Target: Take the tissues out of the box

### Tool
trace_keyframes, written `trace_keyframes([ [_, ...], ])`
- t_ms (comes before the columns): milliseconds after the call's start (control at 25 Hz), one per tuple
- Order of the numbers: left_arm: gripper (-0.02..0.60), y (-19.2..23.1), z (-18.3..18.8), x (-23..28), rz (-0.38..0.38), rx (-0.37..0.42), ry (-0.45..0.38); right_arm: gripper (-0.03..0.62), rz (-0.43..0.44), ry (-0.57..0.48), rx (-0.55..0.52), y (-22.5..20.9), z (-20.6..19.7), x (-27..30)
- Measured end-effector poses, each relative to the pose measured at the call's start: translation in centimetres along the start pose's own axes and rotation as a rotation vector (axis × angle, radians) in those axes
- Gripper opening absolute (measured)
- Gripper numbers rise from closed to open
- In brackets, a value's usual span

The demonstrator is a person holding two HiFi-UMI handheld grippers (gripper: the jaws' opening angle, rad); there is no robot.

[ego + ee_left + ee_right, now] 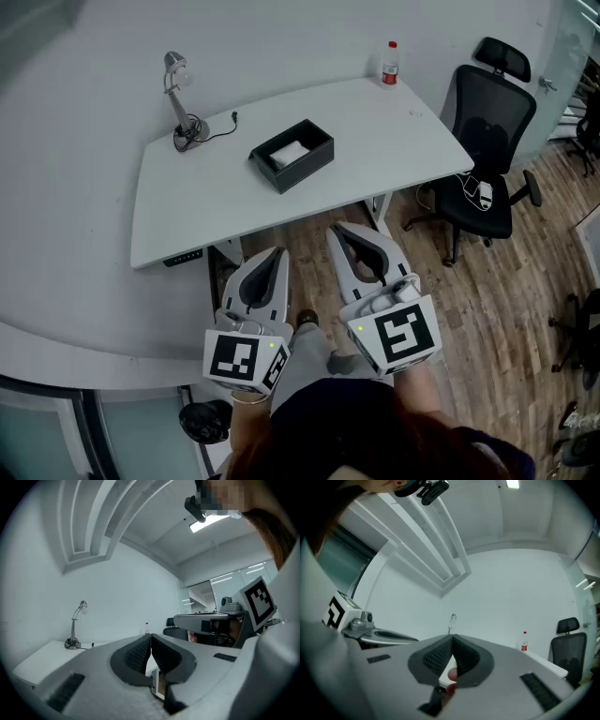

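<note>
The box point(302, 170) of tissues point(289, 153) is set well ahead of the left gripper point(277, 252) and right gripper point(340, 229), both held closed, empty.

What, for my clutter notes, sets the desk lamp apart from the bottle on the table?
The desk lamp stands near the table's far left corner; the bottle near its far right corner. The lamp is grey with a bent neck and a black cable; the bottle is clear with a red cap and label. The lamp looks taller and thinner than the bottle. Both stand on the white table, apart from the black box.
</note>
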State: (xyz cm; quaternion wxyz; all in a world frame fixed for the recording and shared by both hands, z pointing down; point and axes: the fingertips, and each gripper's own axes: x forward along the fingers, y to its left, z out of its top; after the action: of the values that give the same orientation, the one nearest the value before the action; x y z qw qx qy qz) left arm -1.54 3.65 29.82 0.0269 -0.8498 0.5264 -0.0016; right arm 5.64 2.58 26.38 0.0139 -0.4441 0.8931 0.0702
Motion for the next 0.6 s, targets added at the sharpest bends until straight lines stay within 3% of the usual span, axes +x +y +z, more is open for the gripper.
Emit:
trace_keyframes([
  [200,0.026,1.3,0.4,0.9,0.000,-0.002,-0.004,0.017,0.023,-0.017,0.036,-0.2,0.3,1.5],
  [600,0.025,4.8,0.4,3.2,-0.005,-0.001,-0.005,0.017,0.018,0.016,-0.009,-0.9,-0.4,6.0],
])
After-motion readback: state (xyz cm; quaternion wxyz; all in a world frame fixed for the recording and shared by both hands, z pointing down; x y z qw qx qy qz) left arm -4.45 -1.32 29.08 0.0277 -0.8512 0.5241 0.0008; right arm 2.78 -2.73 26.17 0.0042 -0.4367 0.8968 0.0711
